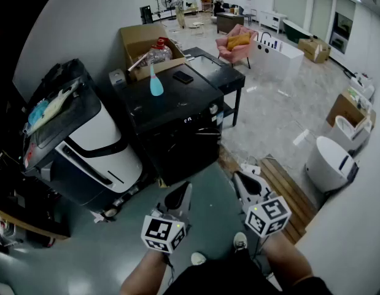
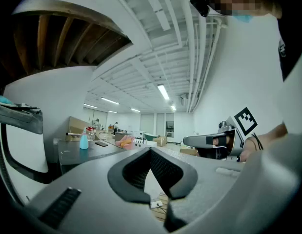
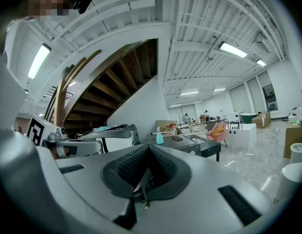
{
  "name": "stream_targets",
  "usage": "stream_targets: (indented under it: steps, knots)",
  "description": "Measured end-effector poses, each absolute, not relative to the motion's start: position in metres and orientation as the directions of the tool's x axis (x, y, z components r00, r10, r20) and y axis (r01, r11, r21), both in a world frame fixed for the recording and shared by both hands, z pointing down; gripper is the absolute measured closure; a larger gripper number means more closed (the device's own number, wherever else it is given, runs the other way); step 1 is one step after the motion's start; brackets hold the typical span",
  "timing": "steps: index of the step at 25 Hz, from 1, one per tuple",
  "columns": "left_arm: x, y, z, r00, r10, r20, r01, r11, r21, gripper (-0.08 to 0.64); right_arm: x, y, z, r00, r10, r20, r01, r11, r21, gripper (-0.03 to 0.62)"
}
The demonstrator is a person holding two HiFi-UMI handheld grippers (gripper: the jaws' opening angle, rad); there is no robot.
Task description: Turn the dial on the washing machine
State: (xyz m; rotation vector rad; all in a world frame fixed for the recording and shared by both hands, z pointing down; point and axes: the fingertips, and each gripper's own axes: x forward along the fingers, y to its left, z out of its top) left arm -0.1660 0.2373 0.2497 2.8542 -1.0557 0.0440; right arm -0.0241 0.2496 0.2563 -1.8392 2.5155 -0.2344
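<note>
We see the washer (image 1: 177, 134) as a black, boxy machine with a flat, glossy top and a small lit display (image 1: 188, 120) on its upper front edge. At this range we cannot pick out the dial. A blue bottle (image 1: 156, 85) stands on the washer's top and a cardboard box (image 1: 140, 42) sits behind it. In front of the washer, well apart from it, our left gripper (image 1: 179, 195) and right gripper (image 1: 246, 183) hang side by side, both jaws closed on nothing.

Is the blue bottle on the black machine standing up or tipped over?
Standing up. The blue bottle sits on its base on the black machine, with its neck pointing up.
</note>
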Motion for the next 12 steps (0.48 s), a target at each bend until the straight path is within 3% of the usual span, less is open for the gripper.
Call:
stream_targets:
  steps: [12]
  knots:
    - [-0.178,0.235,0.251,0.759,-0.65,0.037,-0.65,-0.755,0.087,0.56,-0.037,0.247,0.256,-0.317,-0.947,0.051,-0.945,0.31,-0.104,0.592]
